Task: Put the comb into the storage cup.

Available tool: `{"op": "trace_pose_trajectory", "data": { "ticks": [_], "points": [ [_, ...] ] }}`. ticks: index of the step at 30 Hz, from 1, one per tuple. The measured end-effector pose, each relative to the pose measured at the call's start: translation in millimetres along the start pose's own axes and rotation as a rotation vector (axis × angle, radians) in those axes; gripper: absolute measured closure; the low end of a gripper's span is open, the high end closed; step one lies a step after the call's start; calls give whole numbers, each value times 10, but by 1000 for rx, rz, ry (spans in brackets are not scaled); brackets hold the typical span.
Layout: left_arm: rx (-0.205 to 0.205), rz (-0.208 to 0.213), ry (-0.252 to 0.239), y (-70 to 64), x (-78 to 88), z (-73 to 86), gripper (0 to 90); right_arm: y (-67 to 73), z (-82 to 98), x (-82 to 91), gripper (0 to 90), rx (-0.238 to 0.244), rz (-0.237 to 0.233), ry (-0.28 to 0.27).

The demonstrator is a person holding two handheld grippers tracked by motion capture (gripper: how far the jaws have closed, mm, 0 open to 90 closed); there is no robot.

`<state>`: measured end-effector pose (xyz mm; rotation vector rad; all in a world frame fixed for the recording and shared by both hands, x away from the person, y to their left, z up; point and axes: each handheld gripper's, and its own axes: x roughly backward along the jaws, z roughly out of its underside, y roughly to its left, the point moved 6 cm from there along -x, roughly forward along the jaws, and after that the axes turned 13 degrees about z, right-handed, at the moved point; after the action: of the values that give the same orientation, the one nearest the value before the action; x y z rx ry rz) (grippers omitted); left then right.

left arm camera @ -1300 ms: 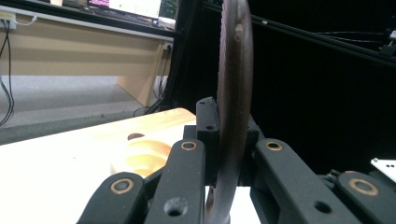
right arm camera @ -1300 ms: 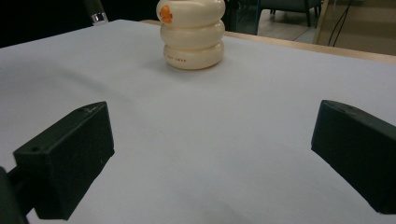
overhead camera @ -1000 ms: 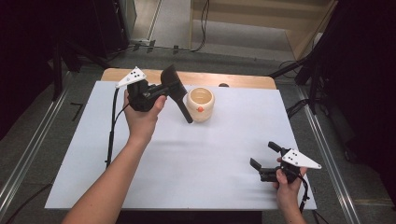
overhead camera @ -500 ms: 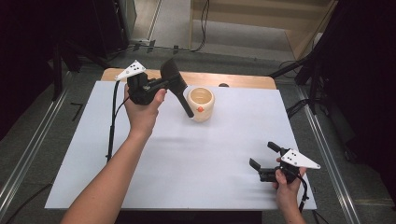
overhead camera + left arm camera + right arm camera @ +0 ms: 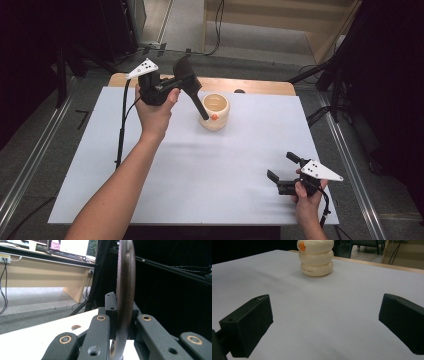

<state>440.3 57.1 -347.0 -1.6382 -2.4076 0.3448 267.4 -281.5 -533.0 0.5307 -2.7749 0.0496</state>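
My left gripper point(image 5: 172, 84) is raised over the far left of the table and is shut on a dark brown flat utensil point(image 5: 186, 75). The utensil's wide head points up and back. Its narrow end point(image 5: 204, 114) slants down to the left side of a cream ribbed pot point(image 5: 216, 111) with an orange dot; whether it touches the pot I cannot tell. In the left gripper view the utensil point(image 5: 125, 290) stands edge-on between the jaws of the left gripper point(image 5: 123, 315). My right gripper point(image 5: 281, 166) rests open near the front right; from the right gripper point(image 5: 327, 322) the pot point(image 5: 315, 257) stands well ahead.
A white sheet point(image 5: 200, 170) covers the table, with a strip of bare wood point(image 5: 260, 86) along the far edge. The left gripper's cable point(image 5: 120, 135) hangs down over the sheet's left part. Metal rails point(image 5: 350, 160) run along both sides of the table.
My left hand has shifted slightly up and toward the far edge with the utensil, so its lower end sits higher against the pot. The right gripper has not moved.
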Motion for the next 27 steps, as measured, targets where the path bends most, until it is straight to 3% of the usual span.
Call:
{"op": "trace_pose_trajectory", "data": {
  "ticks": [27],
  "points": [
    [22, -47, -44, 265, -212, -25, 851, 14, 5, -15, 0, 14, -16, 0]
  ]
}}
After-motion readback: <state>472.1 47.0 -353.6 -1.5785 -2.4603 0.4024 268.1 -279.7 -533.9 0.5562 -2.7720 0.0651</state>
